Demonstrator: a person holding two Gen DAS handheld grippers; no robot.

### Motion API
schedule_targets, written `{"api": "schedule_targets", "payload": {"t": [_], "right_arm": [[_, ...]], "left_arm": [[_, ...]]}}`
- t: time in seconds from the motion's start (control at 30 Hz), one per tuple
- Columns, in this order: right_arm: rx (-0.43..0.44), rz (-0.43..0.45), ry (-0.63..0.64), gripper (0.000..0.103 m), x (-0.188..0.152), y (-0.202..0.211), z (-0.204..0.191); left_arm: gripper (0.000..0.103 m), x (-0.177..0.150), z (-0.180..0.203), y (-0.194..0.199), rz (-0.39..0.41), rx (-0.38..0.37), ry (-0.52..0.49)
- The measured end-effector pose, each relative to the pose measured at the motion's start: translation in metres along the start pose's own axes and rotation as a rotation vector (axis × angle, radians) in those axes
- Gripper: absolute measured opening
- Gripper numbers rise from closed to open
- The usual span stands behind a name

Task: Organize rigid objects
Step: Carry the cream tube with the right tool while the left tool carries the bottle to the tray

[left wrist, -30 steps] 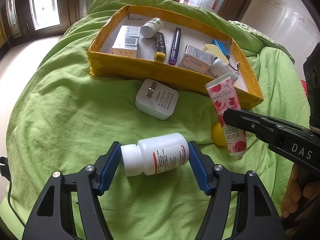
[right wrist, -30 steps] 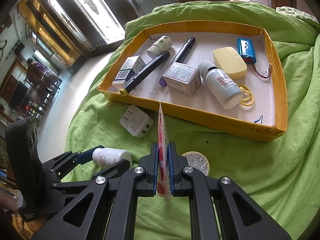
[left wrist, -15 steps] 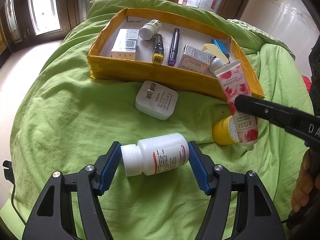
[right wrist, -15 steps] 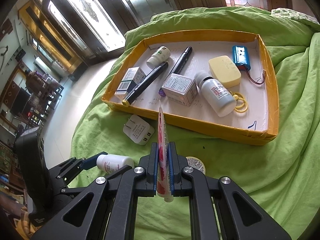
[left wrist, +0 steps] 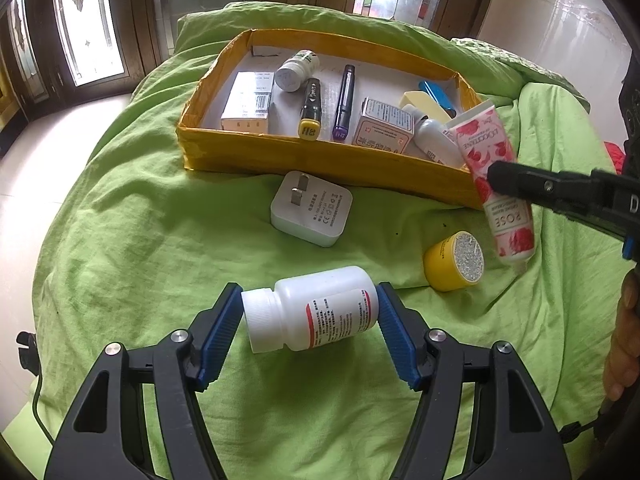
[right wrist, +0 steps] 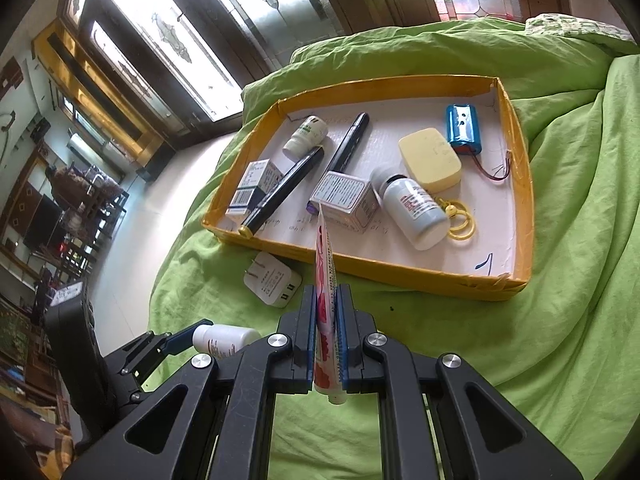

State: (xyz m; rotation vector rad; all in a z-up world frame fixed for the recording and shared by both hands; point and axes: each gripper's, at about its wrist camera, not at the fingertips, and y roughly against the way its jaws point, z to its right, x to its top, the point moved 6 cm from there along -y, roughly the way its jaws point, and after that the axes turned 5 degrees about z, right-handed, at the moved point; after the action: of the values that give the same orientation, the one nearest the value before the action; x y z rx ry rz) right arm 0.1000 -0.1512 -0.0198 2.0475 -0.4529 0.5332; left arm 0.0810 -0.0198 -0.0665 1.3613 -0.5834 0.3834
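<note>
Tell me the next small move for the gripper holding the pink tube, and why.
Probably carry the pink tube forward over the yellow tray wall: the right gripper grips it just short of the near wall, and bare floor shows in the tray's near right corner.

- The left gripper (left wrist: 310, 316) holds a white bottle (left wrist: 312, 312) sideways; its blue pads (left wrist: 222, 328) press on the cap and the bottom.
- The right gripper (left wrist: 496, 176) comes from the right and clamps a pink tube (left wrist: 486, 152), cap down.
- A yellow jar (left wrist: 450, 260) lies on the green sheet (left wrist: 140, 240), near the tube.
- A white charger (left wrist: 312, 210) lies just before the yellow tray (left wrist: 320, 156).
- In the tray are boxes, pens and bottles.
</note>
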Motion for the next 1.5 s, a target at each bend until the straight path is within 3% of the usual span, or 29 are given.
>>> {"api": "schedule_targets", "payload": {"t": [0.57,0.9,1.07,1.2,1.5], "right_arm": [[-0.002,0.071,-0.093,0.008,0.022,0.021,0.029],[-0.022,0.079,-0.119,0.008,0.029,0.022,0.040],[-0.024,0.075,-0.165,0.008,0.038,0.016,0.048],[-0.075,0.102,-0.140,0.008,0.053,0.015,0.045],[-0.086,0.103,-0.154,0.008,0.097,-0.019,0.049]], "left_arm": [[0.067,0.023,-0.006,0.013,0.045,-0.023,0.044],[0.067,0.097,-0.008,0.022,0.131,-0.078,0.062],[0.067,0.143,-0.019,-0.004,0.126,-0.028,0.022],[0.067,0.170,-0.031,-0.034,0.116,0.027,0.001],[0.067,0.209,-0.045,-0.081,0.095,0.030,0.078]]}}
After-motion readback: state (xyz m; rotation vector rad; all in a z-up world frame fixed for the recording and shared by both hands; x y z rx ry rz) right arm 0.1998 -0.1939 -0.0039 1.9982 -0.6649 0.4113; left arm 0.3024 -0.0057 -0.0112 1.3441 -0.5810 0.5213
